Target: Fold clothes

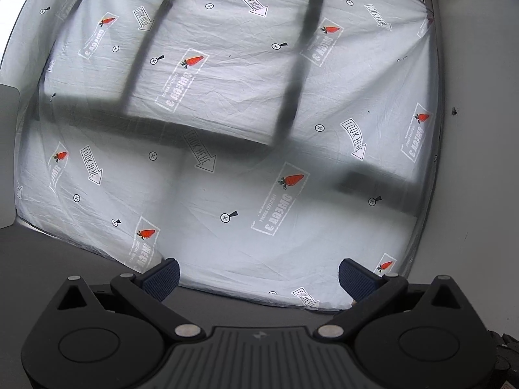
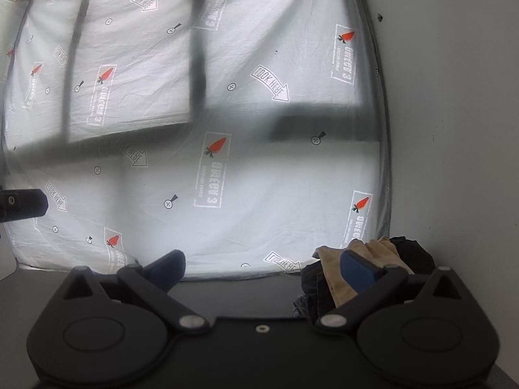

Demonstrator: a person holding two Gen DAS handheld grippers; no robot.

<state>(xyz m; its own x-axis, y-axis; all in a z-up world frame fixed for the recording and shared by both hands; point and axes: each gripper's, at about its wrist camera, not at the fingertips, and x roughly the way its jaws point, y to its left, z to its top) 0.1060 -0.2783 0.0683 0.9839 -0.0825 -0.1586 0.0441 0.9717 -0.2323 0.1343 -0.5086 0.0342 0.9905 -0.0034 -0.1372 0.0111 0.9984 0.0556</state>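
Both grippers hang above a bed spread with a pale sheet (image 1: 259,103) printed with orange carrots, "LOOK HERE" arrows and small crossed circles. Dark window-frame shadows fall across the sheet in both views.

The left gripper (image 1: 259,275) has its jaws spread wide, with one blue ribbed pad (image 1: 162,277) on the left side and the other on the right. Nothing lies between them; only the sheet's near edge and a grey strip of bed frame (image 1: 81,259) show in the gap. The jaws touch nothing.

The right gripper (image 2: 264,270) is likewise wide open and holds nothing. Its left pad (image 2: 168,267) stands over the sheet's near edge. Its right pad sits in front of a crumpled pile of clothes (image 2: 382,253), which lies at the near right corner of the bed, against the sheet's edge and beside the white wall (image 2: 454,129). The pile shows a tan garment on top, with dark fabric around it and a bit of blue denim with a frayed edge at the bottom. Whether the right pad touches the pile or only overlaps it in the view, I cannot tell.

At the left edge of the right wrist view, a dark part of the other gripper (image 2: 22,206) shows over the sheet.
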